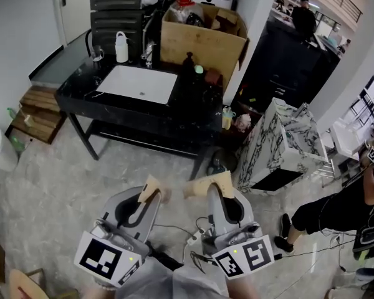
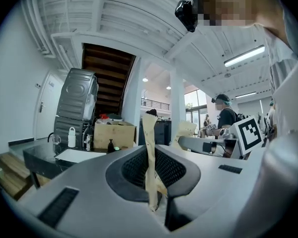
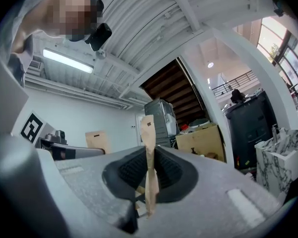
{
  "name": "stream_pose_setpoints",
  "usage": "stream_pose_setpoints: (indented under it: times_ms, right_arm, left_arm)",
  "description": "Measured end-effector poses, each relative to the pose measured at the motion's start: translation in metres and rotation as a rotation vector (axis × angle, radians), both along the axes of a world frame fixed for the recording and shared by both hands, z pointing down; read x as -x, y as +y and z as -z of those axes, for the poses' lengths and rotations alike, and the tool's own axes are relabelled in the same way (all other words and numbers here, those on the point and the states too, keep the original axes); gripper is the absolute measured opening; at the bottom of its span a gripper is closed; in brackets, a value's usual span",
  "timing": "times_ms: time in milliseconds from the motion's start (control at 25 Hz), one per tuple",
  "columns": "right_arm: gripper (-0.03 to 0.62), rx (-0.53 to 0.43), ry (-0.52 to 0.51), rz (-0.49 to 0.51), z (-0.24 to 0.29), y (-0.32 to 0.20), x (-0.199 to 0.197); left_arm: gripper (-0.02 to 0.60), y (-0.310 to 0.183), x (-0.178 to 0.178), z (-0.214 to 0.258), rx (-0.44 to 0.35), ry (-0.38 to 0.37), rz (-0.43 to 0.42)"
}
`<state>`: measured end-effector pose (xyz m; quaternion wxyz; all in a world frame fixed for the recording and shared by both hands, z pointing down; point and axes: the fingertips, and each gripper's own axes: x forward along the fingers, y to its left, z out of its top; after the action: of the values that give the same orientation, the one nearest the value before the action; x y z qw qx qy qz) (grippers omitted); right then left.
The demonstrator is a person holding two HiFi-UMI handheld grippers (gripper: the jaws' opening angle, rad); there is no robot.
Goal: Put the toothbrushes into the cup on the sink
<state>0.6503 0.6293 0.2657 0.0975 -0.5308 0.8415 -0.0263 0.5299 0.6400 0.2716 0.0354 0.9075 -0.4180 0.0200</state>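
Carry phase, by the look: keep both grips firm, packets level, walk up to left end of counter before tipping anything in. Far left on counter: clear glass, likely the cup, beside white bottle; sink basin next. All well ahead of grippers, across floor. Left gripper clamped on flat tan toothbrush packet, edge-on between jaws. Right gripper pinching second packet same way.

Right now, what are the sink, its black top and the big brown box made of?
Sink basin: white and smooth, probably ceramic. Countertop: shiny black with faint pale streaks, looks like marble or stone. Box: dull brown with folded flaps, most likely cardboard.
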Motion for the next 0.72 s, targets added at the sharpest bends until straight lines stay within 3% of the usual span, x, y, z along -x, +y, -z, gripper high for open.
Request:
stream_pose_setpoints:
  times_ms: [720]
  right_arm:
    - [0.025, 0.003, 0.021, 0.224, 0.000, -0.054, 0.096]
  left_arm:
    - [0.032, -0.037, 0.091, 0.001, -0.038, -0.001, 0.210]
